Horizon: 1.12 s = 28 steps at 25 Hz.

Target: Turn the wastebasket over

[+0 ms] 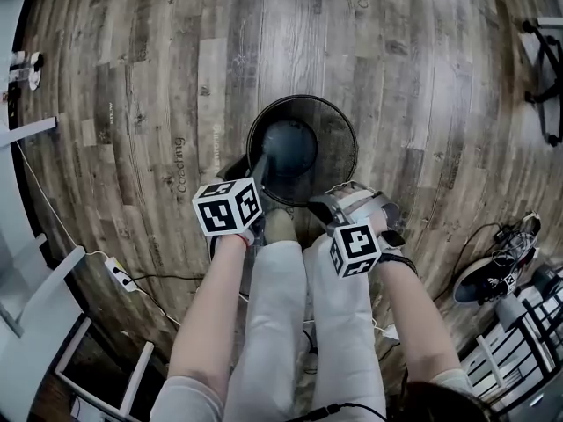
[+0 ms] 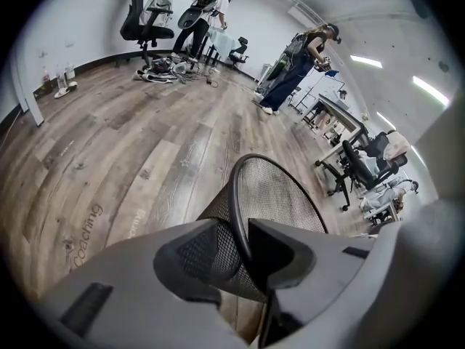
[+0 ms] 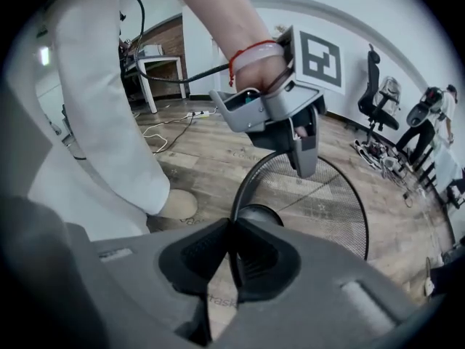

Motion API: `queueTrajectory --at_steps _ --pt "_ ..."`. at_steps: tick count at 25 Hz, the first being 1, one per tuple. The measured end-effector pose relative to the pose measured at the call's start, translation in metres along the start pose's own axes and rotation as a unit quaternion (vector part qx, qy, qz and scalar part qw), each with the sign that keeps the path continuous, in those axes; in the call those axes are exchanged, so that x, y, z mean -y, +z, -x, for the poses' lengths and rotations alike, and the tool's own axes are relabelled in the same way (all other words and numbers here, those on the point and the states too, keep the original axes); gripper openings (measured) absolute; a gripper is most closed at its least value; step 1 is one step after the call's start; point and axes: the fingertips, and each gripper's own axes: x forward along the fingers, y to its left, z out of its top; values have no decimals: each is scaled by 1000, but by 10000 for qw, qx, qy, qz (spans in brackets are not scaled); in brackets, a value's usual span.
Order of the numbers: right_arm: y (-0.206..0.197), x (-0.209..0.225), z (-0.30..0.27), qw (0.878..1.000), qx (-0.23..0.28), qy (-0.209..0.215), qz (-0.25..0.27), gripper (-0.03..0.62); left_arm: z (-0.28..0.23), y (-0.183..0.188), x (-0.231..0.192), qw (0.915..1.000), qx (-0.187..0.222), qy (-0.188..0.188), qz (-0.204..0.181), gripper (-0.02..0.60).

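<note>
The black mesh wastebasket (image 1: 330,148) is seen against the wooden floor (image 1: 132,95), just ahead of the person's legs (image 1: 277,323), with its open mouth turned upward and its dark base visible inside. Its near rim is clamped on the left by the left gripper (image 1: 260,170), rim and mesh wall being pinched between the jaws. On the right it is gripped by the right gripper (image 1: 325,207), whose jaws are closed on the thin rim.

Head view steeply downward, gripper views close (wastebasket (image 1: 339,143) shared)
</note>
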Motion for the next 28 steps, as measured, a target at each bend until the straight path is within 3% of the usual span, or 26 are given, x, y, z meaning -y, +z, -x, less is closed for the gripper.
queueTrajectory --at_steps 5,15,21,26,28 --pt "7 -5 -12 9999 -12 73 147 31 2 -12 -17 9999 -90 -9 -101 126" --pt "4 -37 -28 9976 -93 494 470 32 6 -50 -33 9993 -377 -45 70 115" --pt "-5 -47 -32 9976 -299 473 415 37 9 -69 -33 9981 -575 -73 191 112" --pt "-7 -44 -30 9987 -210 449 -93 49 8 -73 -32 9983 -559 -83 143 112" --pt "-5 -42 -27 9977 -71 470 -474 100 10 -74 -32 9983 -583 -50 63 112"
